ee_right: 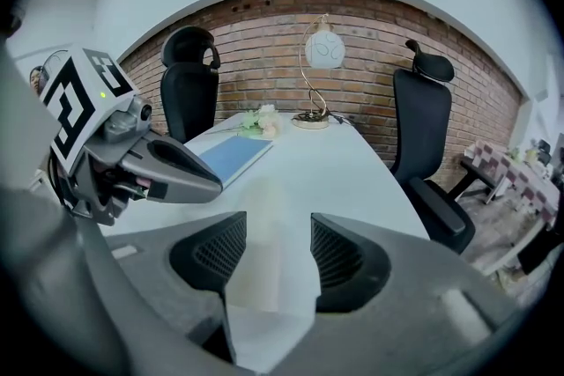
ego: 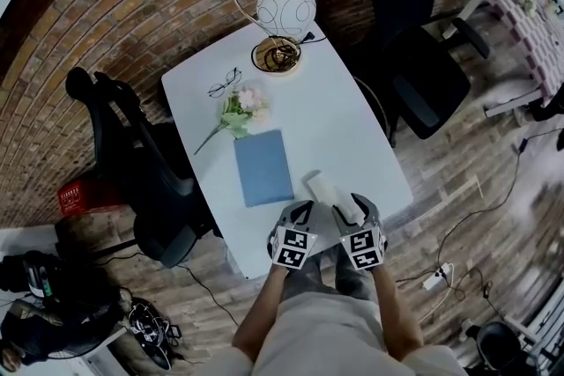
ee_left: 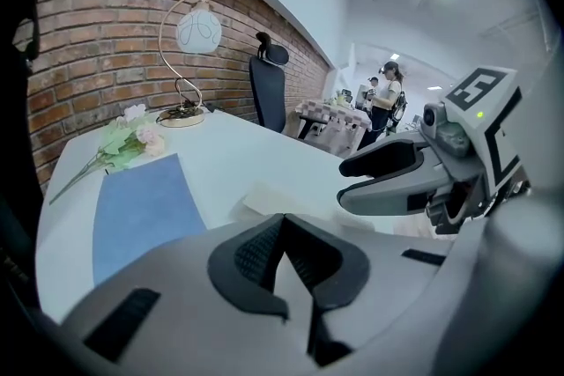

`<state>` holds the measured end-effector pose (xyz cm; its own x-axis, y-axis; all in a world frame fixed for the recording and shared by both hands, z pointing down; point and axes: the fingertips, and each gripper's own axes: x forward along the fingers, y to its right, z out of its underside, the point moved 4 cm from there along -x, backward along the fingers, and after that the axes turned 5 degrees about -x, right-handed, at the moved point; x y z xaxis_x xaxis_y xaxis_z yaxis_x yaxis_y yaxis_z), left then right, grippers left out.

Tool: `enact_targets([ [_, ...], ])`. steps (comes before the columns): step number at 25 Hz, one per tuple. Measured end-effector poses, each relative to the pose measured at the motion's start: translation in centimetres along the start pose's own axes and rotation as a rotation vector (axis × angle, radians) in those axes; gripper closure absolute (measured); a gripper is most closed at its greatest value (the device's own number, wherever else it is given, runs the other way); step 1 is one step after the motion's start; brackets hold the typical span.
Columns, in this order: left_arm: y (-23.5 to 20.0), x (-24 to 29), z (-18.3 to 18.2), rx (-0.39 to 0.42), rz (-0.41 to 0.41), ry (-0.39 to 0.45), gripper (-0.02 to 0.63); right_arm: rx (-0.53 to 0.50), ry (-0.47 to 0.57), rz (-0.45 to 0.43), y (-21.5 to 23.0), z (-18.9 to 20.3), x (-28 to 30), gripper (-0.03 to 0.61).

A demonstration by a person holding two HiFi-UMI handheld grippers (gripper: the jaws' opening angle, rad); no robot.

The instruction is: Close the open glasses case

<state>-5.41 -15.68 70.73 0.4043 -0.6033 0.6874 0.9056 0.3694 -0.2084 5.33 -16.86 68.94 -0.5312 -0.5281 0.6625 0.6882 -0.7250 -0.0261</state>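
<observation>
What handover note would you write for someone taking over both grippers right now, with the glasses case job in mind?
Left gripper: shut, empty, just left of the glasses case.
Right gripper: open, the case in line between its jaws, not clamped.
The case lies at the near edge of the table.
Done: both grippers brought up to the case.
Left: the lid does not look shut; probably press it down.

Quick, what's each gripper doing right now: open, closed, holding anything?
Left gripper: closed, nothing between its fingers.
Right gripper: open, with the glasses case lying between its fingers, not clamped.
</observation>
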Motion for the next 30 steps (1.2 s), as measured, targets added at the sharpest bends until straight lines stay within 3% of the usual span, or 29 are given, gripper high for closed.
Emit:
enact_targets([
  [6,0.1,-1.8,-1.4,0.009,0.001,0.038,0.611,-0.004,0.030,0.030,0.3,-1.3,-1.6,0.348],
  [19,0.7,-5.9,-5.3,0.049,0.019,0.202,0.611,0.016,0.172,0.121,0.4,-5.6,-5.7,0.348],
  [30,0.9,-7.3,-6.8,0.079,0.035,0.252,0.611,0.013,0.214,0.186,0.6,-7.2,-7.7,0.348],
])
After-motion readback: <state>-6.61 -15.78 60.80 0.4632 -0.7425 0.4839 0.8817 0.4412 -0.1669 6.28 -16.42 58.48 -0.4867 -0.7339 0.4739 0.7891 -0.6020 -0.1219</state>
